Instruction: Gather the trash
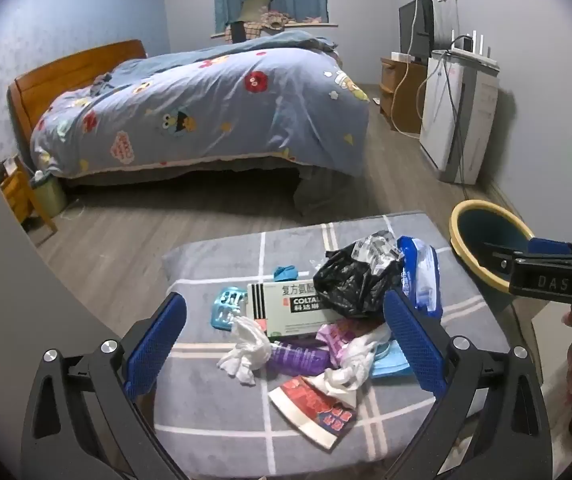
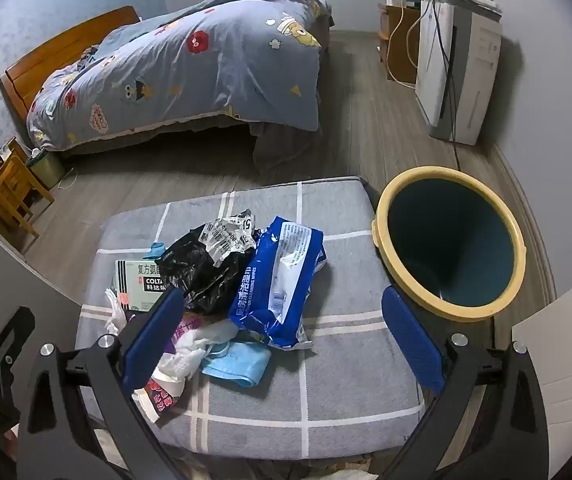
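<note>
A pile of trash lies on a grey checked cushion (image 1: 214, 412): a green medicine box (image 1: 282, 308), a black plastic bag (image 1: 349, 284), a blue wipes pack (image 1: 423, 276), white tissues (image 1: 246, 354), a purple wrapper (image 1: 297, 358), a red-white wrapper (image 1: 313, 410) and a blue mask (image 1: 389, 364). My left gripper (image 1: 286, 344) is open and empty just above the pile. My right gripper (image 2: 284, 340) is open and empty over the cushion (image 2: 345, 400), near the wipes pack (image 2: 282, 280), the black bag (image 2: 206, 268) and the mask (image 2: 234, 364). A dark bin with a yellow rim (image 2: 381, 216) stands to the right.
A bed with a blue quilt (image 1: 206, 112) fills the back. A white appliance (image 1: 457, 120) with cables and a wooden stand (image 1: 397, 88) are at the right wall. A small wooden stool (image 2: 6, 192) and a green bucket (image 2: 46, 166) stand at the left.
</note>
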Available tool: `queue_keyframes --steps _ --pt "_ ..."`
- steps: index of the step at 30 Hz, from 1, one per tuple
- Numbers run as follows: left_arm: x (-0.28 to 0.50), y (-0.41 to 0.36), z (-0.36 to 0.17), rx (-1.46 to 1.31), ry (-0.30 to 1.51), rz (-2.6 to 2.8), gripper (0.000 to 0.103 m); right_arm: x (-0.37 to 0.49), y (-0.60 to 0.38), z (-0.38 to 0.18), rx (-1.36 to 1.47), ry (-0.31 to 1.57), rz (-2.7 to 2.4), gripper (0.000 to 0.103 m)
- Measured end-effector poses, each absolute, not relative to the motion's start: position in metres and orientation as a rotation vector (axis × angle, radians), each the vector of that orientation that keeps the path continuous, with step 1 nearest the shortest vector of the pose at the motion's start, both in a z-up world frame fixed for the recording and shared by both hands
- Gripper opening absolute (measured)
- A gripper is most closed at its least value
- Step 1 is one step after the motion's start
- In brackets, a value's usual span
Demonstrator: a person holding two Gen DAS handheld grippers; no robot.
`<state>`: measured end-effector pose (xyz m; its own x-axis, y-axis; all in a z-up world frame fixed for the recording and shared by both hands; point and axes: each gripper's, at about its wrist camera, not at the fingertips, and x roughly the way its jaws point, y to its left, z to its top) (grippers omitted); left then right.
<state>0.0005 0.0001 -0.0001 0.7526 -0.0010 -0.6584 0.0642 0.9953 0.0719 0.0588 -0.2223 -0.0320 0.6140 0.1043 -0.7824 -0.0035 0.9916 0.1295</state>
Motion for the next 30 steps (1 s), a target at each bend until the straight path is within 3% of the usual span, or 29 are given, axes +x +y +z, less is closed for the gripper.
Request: queue_keyframes --steps 30 --pt "0.0028 0.0047 -0.0084 0.073 0.731 -0.035 0.098 0.0594 -0.2217 -0.0337 0.122 0.915 0.068 0.098"
